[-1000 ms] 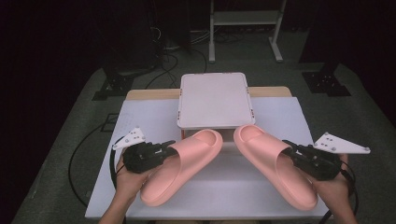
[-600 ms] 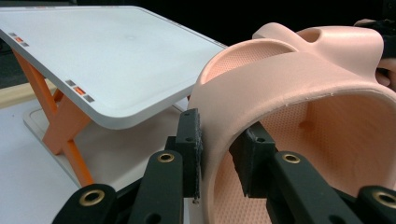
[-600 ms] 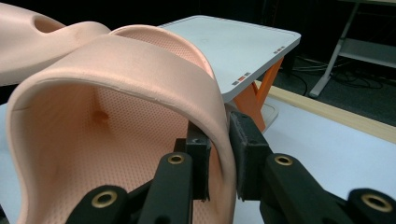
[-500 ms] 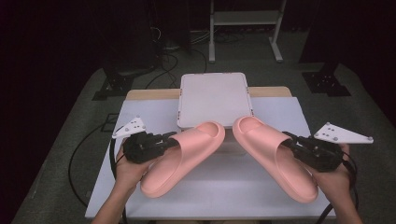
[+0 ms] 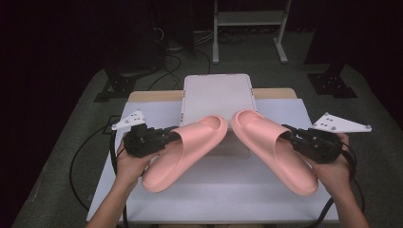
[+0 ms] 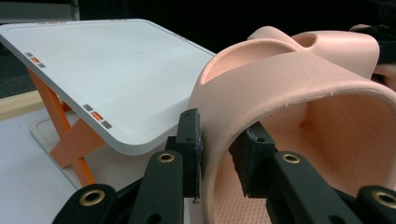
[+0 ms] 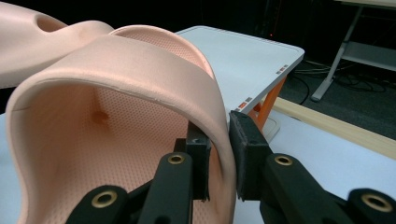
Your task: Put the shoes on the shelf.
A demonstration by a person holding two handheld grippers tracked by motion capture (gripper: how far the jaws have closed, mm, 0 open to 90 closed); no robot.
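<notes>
2 pink foam slide sandals (image 5: 190,149) (image 5: 273,147) are held toes-together, each strap clamped by a hand-held gripper (image 5: 164,138) (image 5: 294,135) from left and right.

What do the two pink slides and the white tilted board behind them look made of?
Left slide and right slide: likely soft moulded foam, matte, with a dimpled inner lining and thick one-piece straps. Tilted board: apparently smooth, hard white plastic on an orange stand.

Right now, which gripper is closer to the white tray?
Left. The left gripper pinches its slipper close beside the tray's front left corner; the right gripper grips the other slipper a bit farther off its front right corner.
</notes>
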